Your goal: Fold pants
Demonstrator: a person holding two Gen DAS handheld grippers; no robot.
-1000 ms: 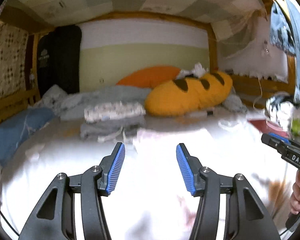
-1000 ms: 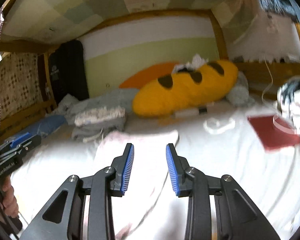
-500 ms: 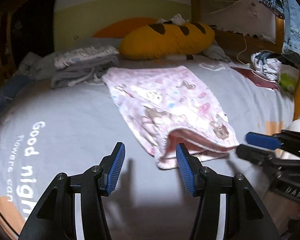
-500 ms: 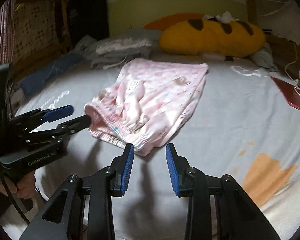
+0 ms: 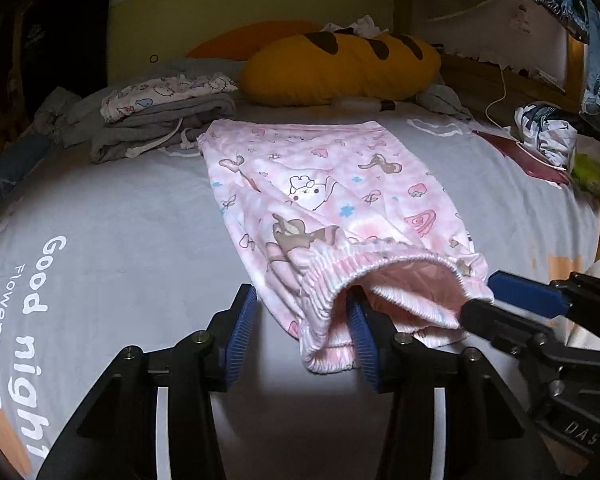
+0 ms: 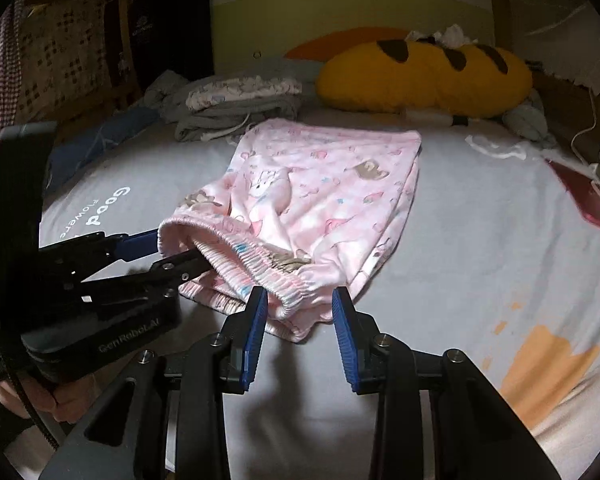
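Pants waistband hiding left tool fingertip

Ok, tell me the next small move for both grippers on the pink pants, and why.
Probably close both: the left gripper and right gripper are open, each straddling an end of the pink pants' elastic waistband, neither pinching it. Gripping comes before any fold.

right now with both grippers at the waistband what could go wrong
1. Both grippers are open at the gaping elastic waistband; the left gripper may pinch only one layer.
2. The pink pants are already bunched mid-leg, so the fold may trap that crease.
3. The right gripper is close to the left, risking a collision.
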